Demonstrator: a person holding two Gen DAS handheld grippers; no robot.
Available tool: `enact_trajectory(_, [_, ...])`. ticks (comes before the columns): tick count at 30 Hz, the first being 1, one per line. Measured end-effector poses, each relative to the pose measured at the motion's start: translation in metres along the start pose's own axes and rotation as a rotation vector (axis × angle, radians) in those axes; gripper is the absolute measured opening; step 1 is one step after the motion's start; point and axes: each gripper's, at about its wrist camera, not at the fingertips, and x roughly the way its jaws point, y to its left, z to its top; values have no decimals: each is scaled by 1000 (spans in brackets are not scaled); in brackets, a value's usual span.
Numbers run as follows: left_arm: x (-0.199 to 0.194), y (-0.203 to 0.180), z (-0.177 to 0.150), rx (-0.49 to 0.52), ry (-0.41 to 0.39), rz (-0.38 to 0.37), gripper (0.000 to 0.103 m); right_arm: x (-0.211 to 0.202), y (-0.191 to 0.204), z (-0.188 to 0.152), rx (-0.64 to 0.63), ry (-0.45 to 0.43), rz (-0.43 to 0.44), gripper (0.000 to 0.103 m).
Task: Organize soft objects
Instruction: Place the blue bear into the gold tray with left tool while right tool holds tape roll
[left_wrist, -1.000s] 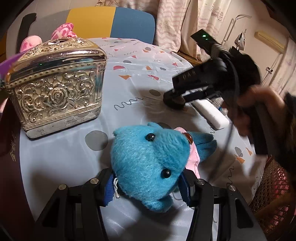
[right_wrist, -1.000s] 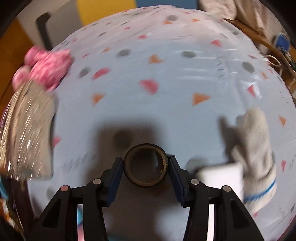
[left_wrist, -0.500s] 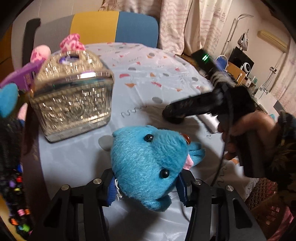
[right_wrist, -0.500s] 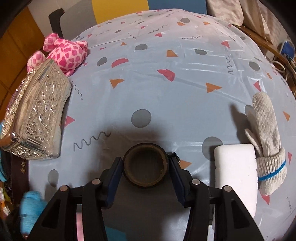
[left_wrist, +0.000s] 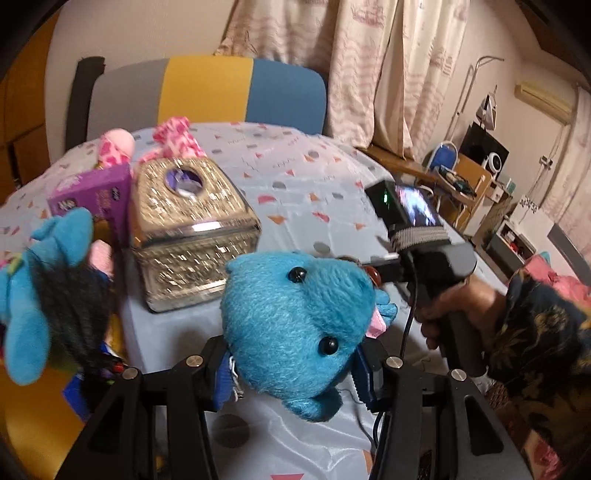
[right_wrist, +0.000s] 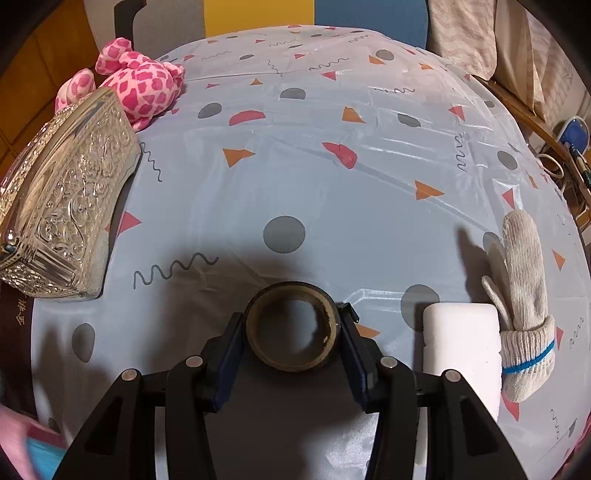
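Observation:
My left gripper (left_wrist: 291, 363) is shut on a blue plush toy (left_wrist: 291, 325) and holds it above the table's near edge. My right gripper (right_wrist: 291, 328) is shut on a brown tape roll (right_wrist: 291, 326) just above the cloth; its body also shows in the left wrist view (left_wrist: 424, 236). A pink spotted plush (right_wrist: 142, 83) lies at the far left behind the silver ornate box (right_wrist: 62, 199). A grey knitted mitten (right_wrist: 524, 280) lies at the right beside a white sponge block (right_wrist: 461, 350). Another blue and black plush (left_wrist: 44, 291) is at the left.
The round table has a light blue patterned cloth (right_wrist: 314, 166). A purple box (left_wrist: 92, 192) stands behind the silver box (left_wrist: 188, 229). A chair with a grey, yellow and blue back (left_wrist: 207, 92) stands behind the table. Curtains and furniture are at the right.
My left gripper has lifted the blue plush and swung left, bringing the other blue plush and purple box into view. My right gripper has pulled back with the tape roll.

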Motion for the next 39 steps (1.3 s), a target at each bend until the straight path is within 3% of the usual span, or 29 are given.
enact_trajectory(7, [-28,3,12,5,-61,40,52,5,3,2,1,-8,3,50])
enact_trajectory(26, [-68,44,14,-53,-121,149,53,4,10,1,-53,-29,-37,50])
enact_trajectory(32, [-83,73,11,-105,-132,180,53,3,10,1,-63,-33,-43,50])
enact_trajectory(39, [-120,135,1,-227,-154,240,53,3,11,0,-65,-34,-45,50])
